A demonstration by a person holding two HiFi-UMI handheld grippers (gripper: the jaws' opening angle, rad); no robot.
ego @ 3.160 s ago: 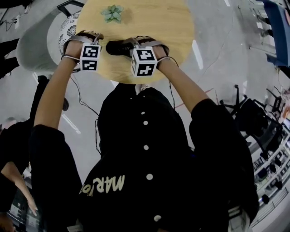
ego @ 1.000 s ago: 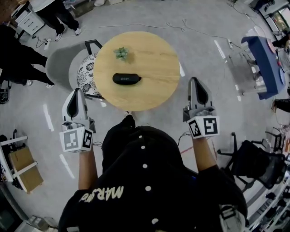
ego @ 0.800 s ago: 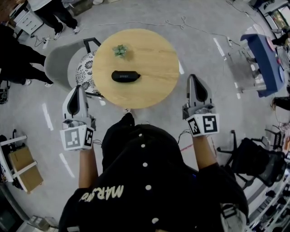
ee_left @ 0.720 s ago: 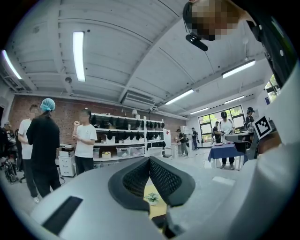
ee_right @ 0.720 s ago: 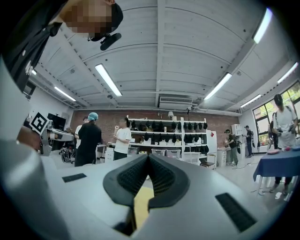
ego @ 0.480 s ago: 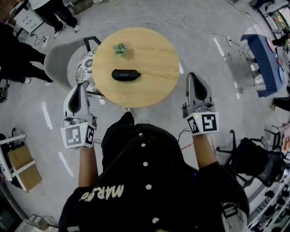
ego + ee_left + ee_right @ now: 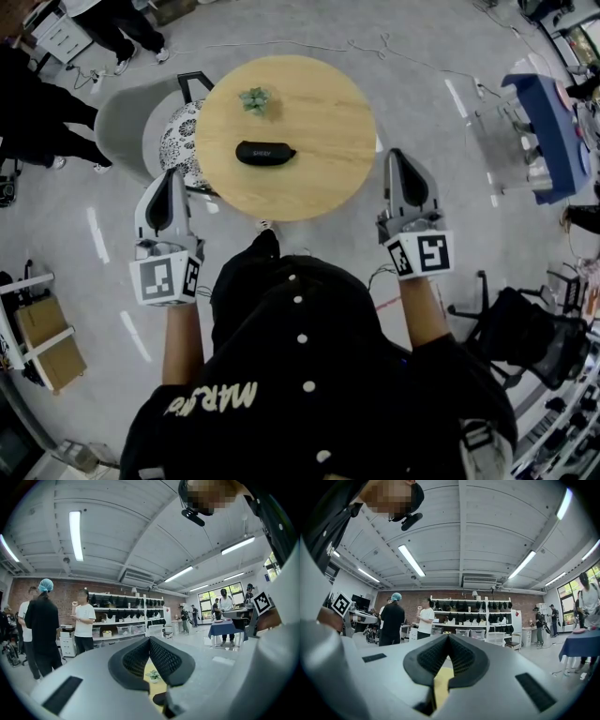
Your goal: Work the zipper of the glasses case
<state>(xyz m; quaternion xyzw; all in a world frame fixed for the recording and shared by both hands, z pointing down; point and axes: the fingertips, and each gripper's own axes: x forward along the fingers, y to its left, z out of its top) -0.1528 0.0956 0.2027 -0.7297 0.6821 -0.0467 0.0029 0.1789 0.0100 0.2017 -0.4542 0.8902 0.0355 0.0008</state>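
Lying beyond both tongs (image 7: 172, 176) (image 7: 404, 156) (untouched): case (image 7: 265, 152)

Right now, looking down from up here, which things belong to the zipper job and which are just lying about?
For the job: black glasses case, lying on the round wooden table; left gripper and right gripper, both shut and empty, apart from the case.

Just lying about: small green plant on the same table; grey chair beside it; blue-covered table at far right.

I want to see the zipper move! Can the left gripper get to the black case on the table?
Probably yes. The left gripper, shut, is beside the table, and nothing lies between it and the glasses case; the plant sits beyond.
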